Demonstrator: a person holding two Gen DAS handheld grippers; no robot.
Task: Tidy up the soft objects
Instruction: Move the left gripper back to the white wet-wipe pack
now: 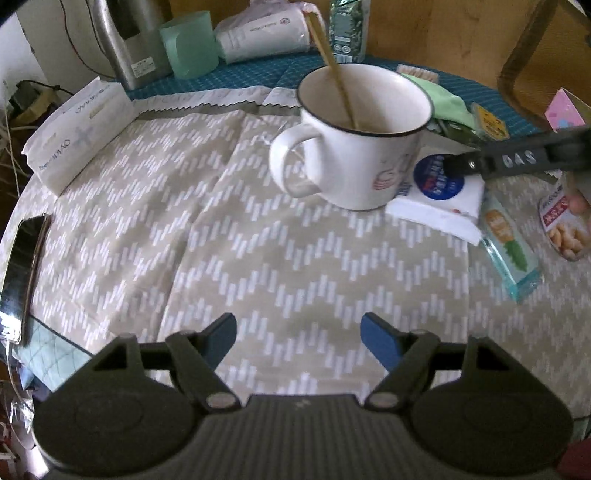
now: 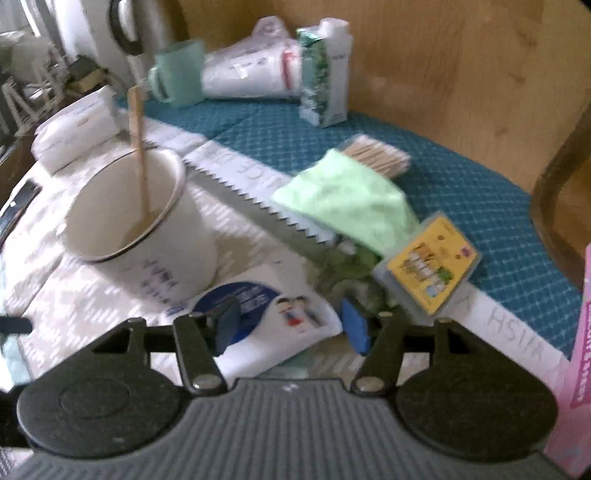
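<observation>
A beige zigzag cloth [image 1: 258, 240] covers the round table. My left gripper [image 1: 299, 339] hangs open above it with nothing between its blue pads. A white mug [image 1: 369, 147] with a wooden stick in it stands behind. To the mug's right lies a white tissue pack [image 1: 443, 199] with a blue round label. One finger [image 1: 456, 166] of my right gripper rests over that label. In the right wrist view my right gripper [image 2: 291, 326] straddles the tissue pack [image 2: 266, 332], jaws apart, pads not pressing it. A light green cloth [image 2: 347, 199] lies crumpled beyond.
A yellow card case [image 2: 432, 273] and a bundle of sticks [image 2: 380, 155] lie by the green cloth. Snack packets [image 1: 509, 243] sit right of the tissue pack. A larger white pack [image 1: 81, 133] and a phone [image 1: 26, 266] lie left. Kettle [image 1: 125, 40], green cup [image 1: 190, 44] and carton [image 1: 347, 29] stand behind.
</observation>
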